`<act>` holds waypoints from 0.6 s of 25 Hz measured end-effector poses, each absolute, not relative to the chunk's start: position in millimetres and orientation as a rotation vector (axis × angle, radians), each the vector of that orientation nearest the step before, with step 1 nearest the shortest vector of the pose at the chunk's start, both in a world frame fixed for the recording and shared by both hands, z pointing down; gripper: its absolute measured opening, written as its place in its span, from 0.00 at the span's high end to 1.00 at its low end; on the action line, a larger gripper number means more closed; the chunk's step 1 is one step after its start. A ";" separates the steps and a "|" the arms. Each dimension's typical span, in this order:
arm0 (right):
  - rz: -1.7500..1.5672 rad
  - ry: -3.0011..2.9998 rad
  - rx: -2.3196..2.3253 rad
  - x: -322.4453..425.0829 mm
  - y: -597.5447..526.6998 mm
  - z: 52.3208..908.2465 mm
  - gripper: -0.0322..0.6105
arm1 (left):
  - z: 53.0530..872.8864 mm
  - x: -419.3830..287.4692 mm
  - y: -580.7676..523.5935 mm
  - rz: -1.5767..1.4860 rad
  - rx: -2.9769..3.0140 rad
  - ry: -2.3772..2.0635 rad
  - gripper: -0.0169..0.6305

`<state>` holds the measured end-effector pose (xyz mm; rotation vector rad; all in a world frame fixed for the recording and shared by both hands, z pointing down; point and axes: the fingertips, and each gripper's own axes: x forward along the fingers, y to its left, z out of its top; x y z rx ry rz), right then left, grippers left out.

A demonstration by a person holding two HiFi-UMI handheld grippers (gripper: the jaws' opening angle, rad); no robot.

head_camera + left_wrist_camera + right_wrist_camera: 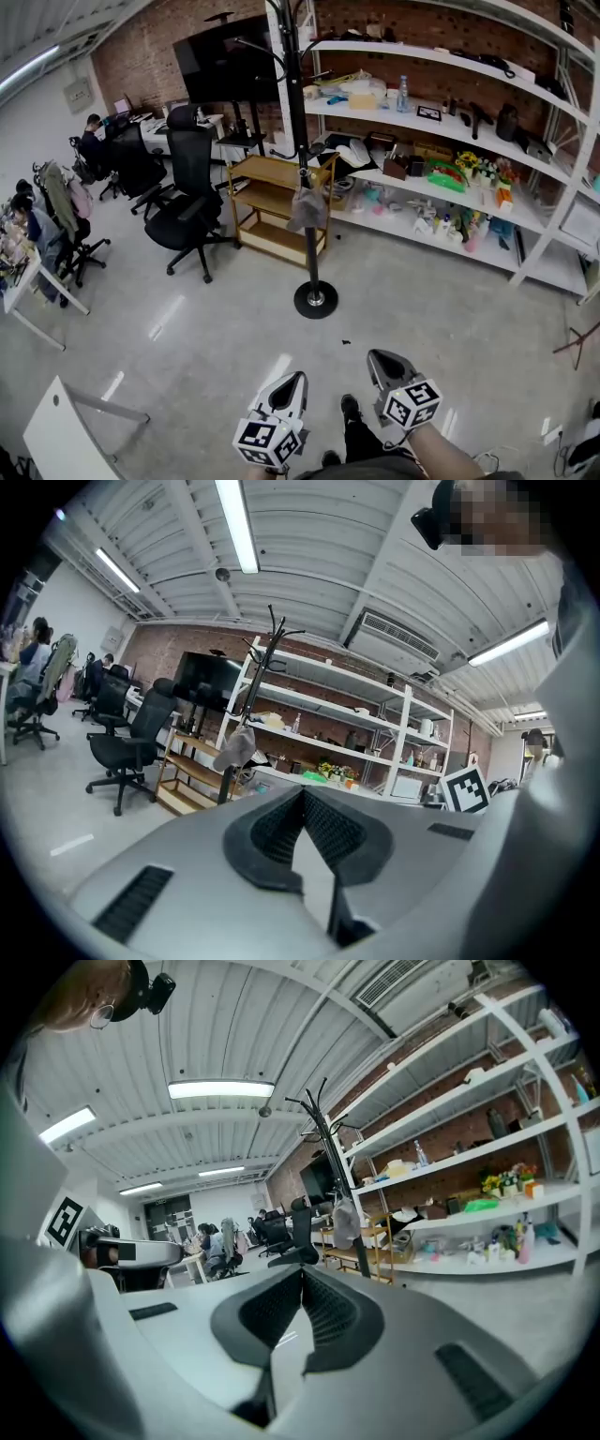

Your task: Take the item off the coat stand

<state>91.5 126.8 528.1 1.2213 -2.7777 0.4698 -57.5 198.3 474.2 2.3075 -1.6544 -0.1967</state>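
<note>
Here we go: 1 tall black metal coat stand point(298, 141) dead ahead, 1 limp grey cap point(307, 210) hanging on it. Left of the stand: 1 light wooden 3-shelf cart point(274, 202), 2 black swivel office chairs point(190, 202) closest by, 1 big black flat screen point(225, 61). Right of the stand, 1 long white shelf rack point(553, 204). Nearer than the stand, 2 grippers: the left gripper point(297, 376) and the right gripper point(375, 355).

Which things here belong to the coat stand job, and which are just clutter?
Job: coat stand; grey cap hanging on it; left claw and right claw, both shut and empty.

Lying about: wooden cart; black office chair; white shelving; dark screen.
</note>
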 end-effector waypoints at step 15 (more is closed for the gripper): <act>0.484 -2.818 1.173 69.3 -22.6 520.2 0.94 | 475.0 -85.0 63.8 -0.203 2.234 -1.730 0.96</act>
